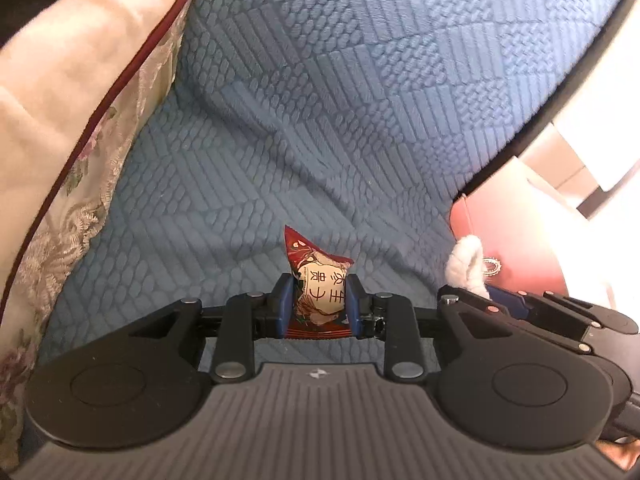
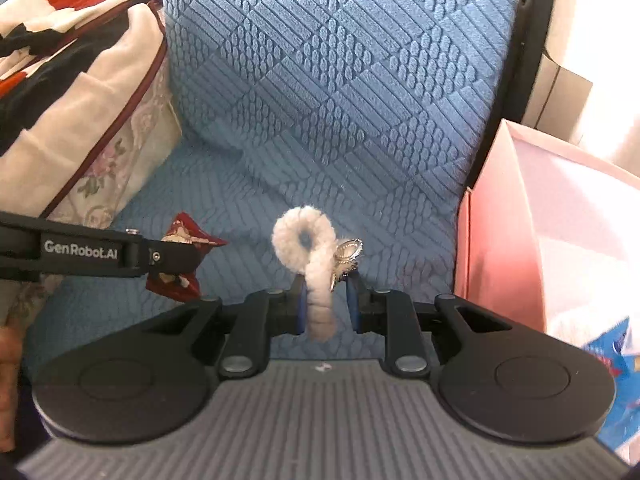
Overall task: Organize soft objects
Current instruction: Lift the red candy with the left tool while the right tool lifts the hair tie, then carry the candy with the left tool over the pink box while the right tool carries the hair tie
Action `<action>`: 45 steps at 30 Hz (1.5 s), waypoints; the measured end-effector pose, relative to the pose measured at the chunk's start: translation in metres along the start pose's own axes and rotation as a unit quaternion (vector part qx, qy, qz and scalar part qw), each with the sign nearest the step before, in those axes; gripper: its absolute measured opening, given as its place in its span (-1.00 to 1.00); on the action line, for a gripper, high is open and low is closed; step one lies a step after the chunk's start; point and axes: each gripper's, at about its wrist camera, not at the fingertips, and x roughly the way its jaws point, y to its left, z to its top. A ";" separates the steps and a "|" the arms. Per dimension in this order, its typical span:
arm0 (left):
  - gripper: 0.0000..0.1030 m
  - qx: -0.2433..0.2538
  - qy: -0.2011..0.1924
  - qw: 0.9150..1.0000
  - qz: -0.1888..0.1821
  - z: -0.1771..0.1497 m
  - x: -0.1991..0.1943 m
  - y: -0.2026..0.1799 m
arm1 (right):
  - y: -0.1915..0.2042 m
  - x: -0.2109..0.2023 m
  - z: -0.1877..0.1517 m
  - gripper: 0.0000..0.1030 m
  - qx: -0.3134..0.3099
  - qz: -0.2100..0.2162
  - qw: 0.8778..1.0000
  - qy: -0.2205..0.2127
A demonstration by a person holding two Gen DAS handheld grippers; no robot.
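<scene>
Blue quilted sofa [image 1: 304, 128] fills the ground ahead of and below both grippers, its seat bare apart from creases. A floral cushion [image 1: 60, 128] stands to the left of the left gripper [image 1: 319, 300], and a striped cloth [image 2: 52, 20] is piled on top of it. A pink box [image 2: 560, 220] stands open just to the right of the right gripper [image 2: 327, 304], beyond the sofa's dark edge; a blue packet [image 2: 616, 364] shows at its lower corner.

The left gripper's jaws are closed on a red pouch [image 1: 320, 284], which sits squeezed between the blue pads and clear of the seat. The right gripper has pinched a fuzzy loop [image 2: 310, 252], with a small metal charm [image 2: 348, 252] hanging at its side; the loop curls up ahead of the fingertips. The two grippers ride side by side, close together.

Judging by this, both pickups are done and both items remain to be put away; the box looks the likely place, though that is a guess. Room is wide forward and over the seat. It is tight to the left against the cushion, between the two grippers, and to the right at the box wall, which the right gripper would have to rise over.
</scene>
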 end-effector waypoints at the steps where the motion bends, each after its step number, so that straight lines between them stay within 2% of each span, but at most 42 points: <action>1: -0.38 0.005 -0.001 1.000 -0.001 -0.003 -0.002 -0.002 | 0.000 -0.002 -0.002 -0.54 0.003 0.000 1.000 0.001; 7: -0.38 0.036 -0.002 0.999 0.009 -0.020 -0.012 -0.016 | 0.000 -0.018 -0.015 -0.54 0.013 -0.002 1.000 -0.001; 14: -0.38 0.036 -0.011 0.999 0.003 -0.036 -0.031 -0.020 | 0.003 -0.036 -0.028 -0.54 0.012 0.003 1.000 -0.001; 16: -0.38 0.034 -0.020 0.999 0.011 -0.041 -0.038 -0.021 | 0.004 -0.043 -0.031 -0.54 0.016 0.005 1.000 -0.001; 18: -0.38 0.045 -0.014 0.999 0.003 -0.048 -0.041 -0.024 | 0.005 -0.048 -0.036 -0.54 0.020 0.005 1.000 0.000; 23: -0.38 0.026 -0.014 1.000 0.001 -0.064 -0.055 -0.023 | 0.009 -0.061 -0.046 -0.54 0.023 0.006 1.000 0.004; 33: -0.38 0.015 -0.026 0.999 -0.014 -0.066 -0.092 -0.020 | 0.010 -0.085 -0.061 -0.54 0.039 0.005 0.999 0.009; 42: -0.38 0.032 -0.034 0.999 -0.025 -0.071 -0.114 -0.041 | 0.001 -0.111 -0.065 -0.54 0.044 0.001 0.999 0.001; 45: -0.38 0.027 -0.039 0.998 -0.038 -0.071 -0.120 -0.045 | -0.004 -0.119 -0.062 -0.54 0.048 0.002 0.999 -0.005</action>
